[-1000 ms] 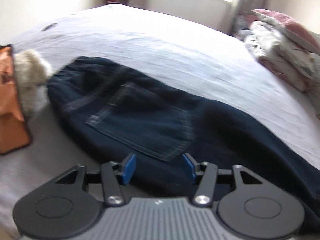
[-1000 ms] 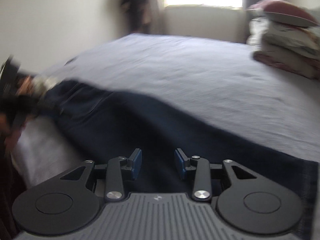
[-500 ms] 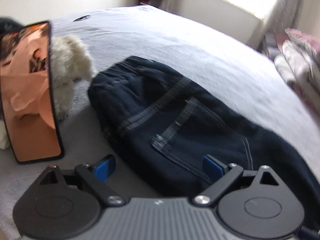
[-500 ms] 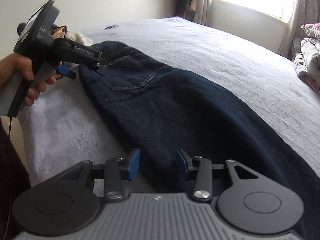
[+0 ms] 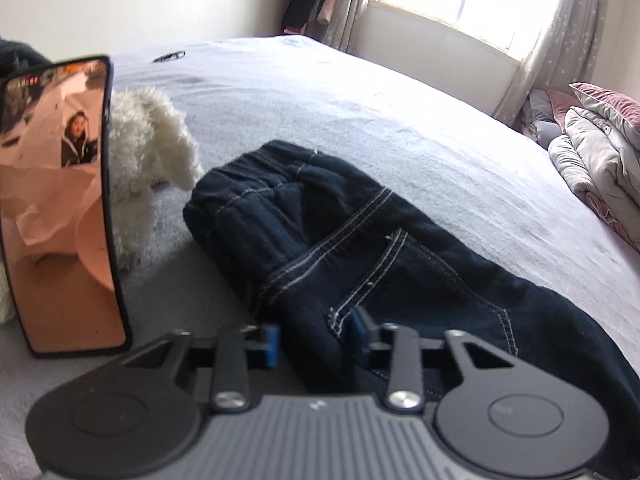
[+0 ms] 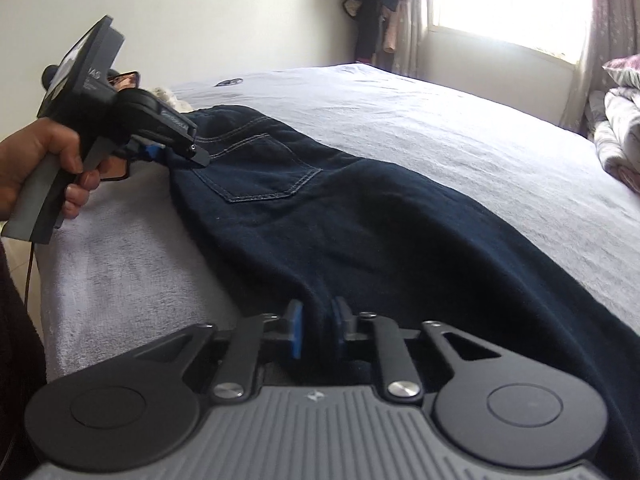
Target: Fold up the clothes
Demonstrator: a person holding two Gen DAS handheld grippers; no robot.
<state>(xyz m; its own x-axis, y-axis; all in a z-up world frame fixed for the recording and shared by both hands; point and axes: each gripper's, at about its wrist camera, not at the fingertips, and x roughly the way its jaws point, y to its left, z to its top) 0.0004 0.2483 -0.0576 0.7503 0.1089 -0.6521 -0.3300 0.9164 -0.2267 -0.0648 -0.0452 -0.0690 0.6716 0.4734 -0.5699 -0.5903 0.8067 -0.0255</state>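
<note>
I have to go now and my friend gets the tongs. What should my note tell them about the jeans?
Left tongs: closing on the jeans near the waistband end, denim between the pads.
Right tongs: shut on the jeans' near edge, further down the leg.
Jeans: lying lengthwise on the bed, back pocket up.
Done: both grips taken.
Left: no fold made yet; likely lift the near edge and fold it over.

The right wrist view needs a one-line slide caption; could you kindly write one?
Right gripper shut on the near edge of dark jeans on a grey bed, left gripper closing at their waist.
</note>
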